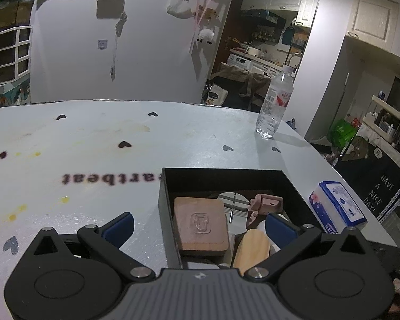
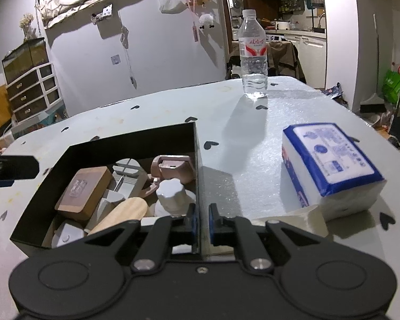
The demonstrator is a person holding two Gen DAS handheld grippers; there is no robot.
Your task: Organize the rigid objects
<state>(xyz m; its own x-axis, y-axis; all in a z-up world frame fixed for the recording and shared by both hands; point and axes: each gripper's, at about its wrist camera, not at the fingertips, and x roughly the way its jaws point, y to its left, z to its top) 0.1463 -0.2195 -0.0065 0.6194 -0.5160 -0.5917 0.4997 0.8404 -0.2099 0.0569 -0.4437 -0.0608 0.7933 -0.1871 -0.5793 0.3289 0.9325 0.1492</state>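
A black open box (image 1: 221, 174) (image 2: 136, 140) sits on the white table and holds several rigid items: a brown wooden block (image 1: 201, 225) (image 2: 84, 192), a pale wooden piece (image 1: 253, 249) (image 2: 120, 214), a pink object (image 1: 266, 205) (image 2: 173, 169) and a white faceted lid (image 2: 172, 193). My left gripper (image 1: 198, 226) is open, its jaws straddling the box's left wall, one finger outside and one inside. My right gripper (image 2: 201, 221) is shut on the box's right wall (image 2: 198, 176) near its front corner.
A water bottle (image 1: 274, 106) (image 2: 253, 56) stands at the table's far right. A blue and white tissue pack (image 1: 337, 206) (image 2: 330, 165) lies right of the box. The table (image 1: 93, 144) has a heart print and stains. Room clutter lies beyond the right edge.
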